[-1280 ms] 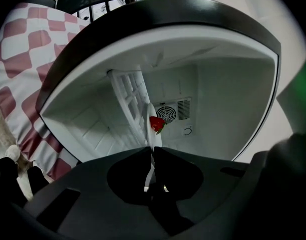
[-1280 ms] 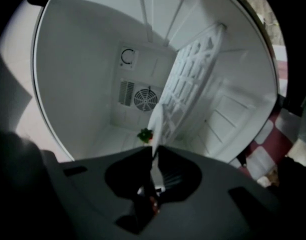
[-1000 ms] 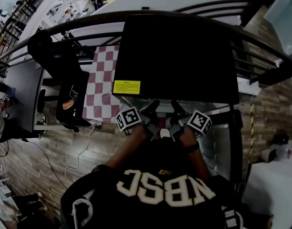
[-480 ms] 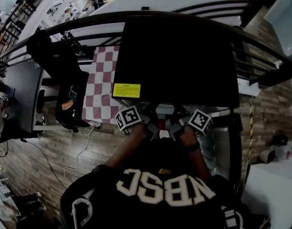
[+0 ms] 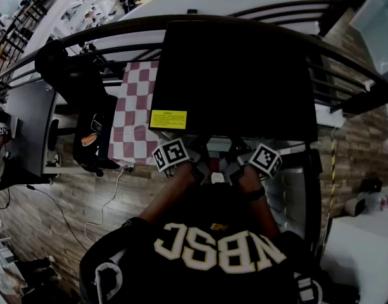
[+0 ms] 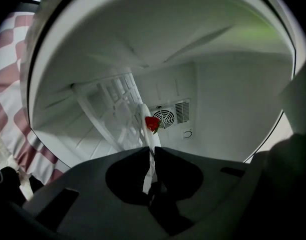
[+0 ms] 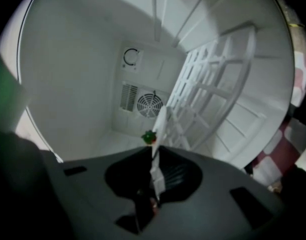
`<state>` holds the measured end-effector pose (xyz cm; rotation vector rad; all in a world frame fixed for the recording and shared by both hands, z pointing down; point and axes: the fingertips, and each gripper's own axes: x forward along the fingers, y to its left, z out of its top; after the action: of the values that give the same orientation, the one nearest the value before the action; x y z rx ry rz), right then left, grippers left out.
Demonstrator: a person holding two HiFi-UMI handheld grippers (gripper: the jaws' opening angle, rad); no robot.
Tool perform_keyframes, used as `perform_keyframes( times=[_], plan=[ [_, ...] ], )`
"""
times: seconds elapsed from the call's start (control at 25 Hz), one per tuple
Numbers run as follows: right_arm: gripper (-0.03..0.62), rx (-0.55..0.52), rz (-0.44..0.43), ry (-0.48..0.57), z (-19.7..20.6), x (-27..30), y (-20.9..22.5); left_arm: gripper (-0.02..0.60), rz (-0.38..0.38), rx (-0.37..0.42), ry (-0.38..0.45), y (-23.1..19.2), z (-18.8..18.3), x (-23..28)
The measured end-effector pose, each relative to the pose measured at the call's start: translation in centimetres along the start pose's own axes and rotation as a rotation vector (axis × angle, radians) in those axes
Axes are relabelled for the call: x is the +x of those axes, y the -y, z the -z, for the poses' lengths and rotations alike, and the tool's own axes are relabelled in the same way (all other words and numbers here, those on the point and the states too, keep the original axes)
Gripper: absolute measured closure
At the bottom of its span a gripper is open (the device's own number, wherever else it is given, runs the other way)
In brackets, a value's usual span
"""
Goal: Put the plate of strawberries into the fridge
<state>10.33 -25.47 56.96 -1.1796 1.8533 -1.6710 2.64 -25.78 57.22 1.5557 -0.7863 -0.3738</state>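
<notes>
White plastic lines the fridge [image 6: 232, 94] in the left gripper view, where the left gripper [image 6: 152, 149] sits low in the frame with its fingers clenched on the rim of the plate [image 6: 151, 135], seen edge-on as a thin pale strip running up from between them. One red strawberry [image 6: 152, 123] shows against the plate just above the fingers. Behind it, at the middle of the frame, a round fan grille [image 6: 165, 117] is set in the fridge's back wall, and a white wire rack [image 6: 113, 111] slants to its left. A red-and-white checked cloth [image 6: 8, 59] shows at the left edge, outside the fridge. In the right gripper view the right gripper [image 7: 154, 147] likewise has its fingers clamped on the plate's rim, the plate again edge-on at centre, with the green leafy top of a strawberry just left of it. The fan grille lies behind, above centre, the rack fills the right half, and the cloth shows at the right edge. In the head view both grippers reach side by side, close together, to the near edge of the black fridge at centre frame, their marker cubes [image 5: 171, 155] either side of the middle. The plate itself cannot be made out there. A yellow label [image 5: 168, 119] sits on the fridge's lower left corner, the checked cloth lies to its left, and a wooden floor [image 5: 67, 201] fills the lower left.
</notes>
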Motion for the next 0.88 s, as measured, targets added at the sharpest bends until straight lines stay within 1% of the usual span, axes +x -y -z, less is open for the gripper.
perform_keyframes(
  times=[0.2, 0.28, 0.36, 0.56, 0.64, 0.76, 0.8, 0.88],
  plan=[
    [0.543, -0.031, 0.022, 0.012, -0.1, -0.2, 0.0, 0.543, -0.004, 0.022, -0.009, 0.0, 0.3, -0.2],
    [0.543, -0.035, 0.026, 0.017, -0.1, -0.3, 0.1, 0.543, -0.008, 0.044, -0.011, 0.0, 0.4, -0.4],
    [0.543, -0.059, 0.039, 0.017, -0.1, -0.4, 0.3, 0.542, -0.015, 0.081, -0.013, 0.1, 0.4, -0.5],
    [0.532, -0.139, 0.106, 0.021, -0.2, -0.9, 0.6, 0.541, -0.047, 0.185, -0.015, 0.3, 0.4, -0.9],
    [0.481, -0.170, 0.105, 0.018, -0.3, -1.1, 0.1, 0.541, -0.064, 0.222, -0.022, 0.3, 0.6, -1.1],
    [0.357, -0.266, 0.113, 0.013, -0.3, -1.2, -0.7, 0.541, -0.068, 0.242, -0.029, 0.2, 0.9, -1.3],
    [0.334, -0.296, 0.122, 0.009, -0.2, -1.3, -0.8, 0.541, -0.069, 0.247, -0.030, 0.2, 1.0, -1.4],
    [0.316, -0.335, 0.141, 0.000, 0.1, -1.7, -0.7, 0.541, -0.071, 0.260, -0.031, 0.1, 1.3, -1.6]
  ],
)
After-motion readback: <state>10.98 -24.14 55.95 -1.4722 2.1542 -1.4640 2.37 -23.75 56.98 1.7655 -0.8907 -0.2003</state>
